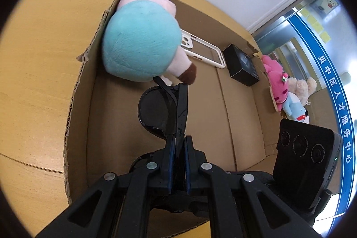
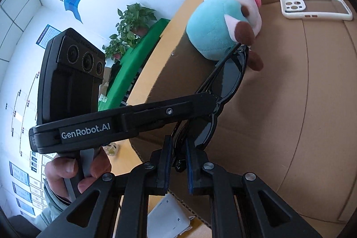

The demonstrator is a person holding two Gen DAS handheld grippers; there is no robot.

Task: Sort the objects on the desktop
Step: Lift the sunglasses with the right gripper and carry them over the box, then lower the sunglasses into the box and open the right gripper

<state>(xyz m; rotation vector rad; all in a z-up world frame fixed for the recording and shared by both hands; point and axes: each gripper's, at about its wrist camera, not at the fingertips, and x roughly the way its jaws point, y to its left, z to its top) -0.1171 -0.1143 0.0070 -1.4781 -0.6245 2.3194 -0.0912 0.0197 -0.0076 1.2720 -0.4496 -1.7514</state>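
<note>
While both grippers are meeting over the open cardboard box (image 1: 156,126), a pair of black sunglasses (image 1: 156,113) is hanging between them above the box floor. In the left wrist view, the left gripper (image 1: 178,144) is clenching the sunglasses at the bridge, its two fingers (image 1: 170,155) pressing in from either side, with one dark lens bulging out to the left of them and the folded frame rising straight ahead from the fingertips. In the right wrist view, the right gripper (image 2: 179,146) is closing around the lower end of the same sunglasses (image 2: 229,73); the frame is sitting between its blue-padded fingers (image 2: 166,160), though a small gap is showing on each side, so I cannot tell whether they are actually pinching it. The left gripper (image 2: 214,102) is reaching in from the left of that view, gripping the frame at its middle.

The far tip of the sunglasses is touching or nearly touching a plush toy (image 1: 142,46) with a teal body and pink head, which is lying in the box against its far-left wall. Beyond the toy, a white phone case (image 1: 200,50) is lying flat on the box floor, and a small black box (image 1: 242,67) is standing in the far corner. The cardboard box is resting on a wooden tabletop (image 1: 40,59). Outside the box's right wall, more stuffed toys (image 1: 287,90) are piling together.
</note>
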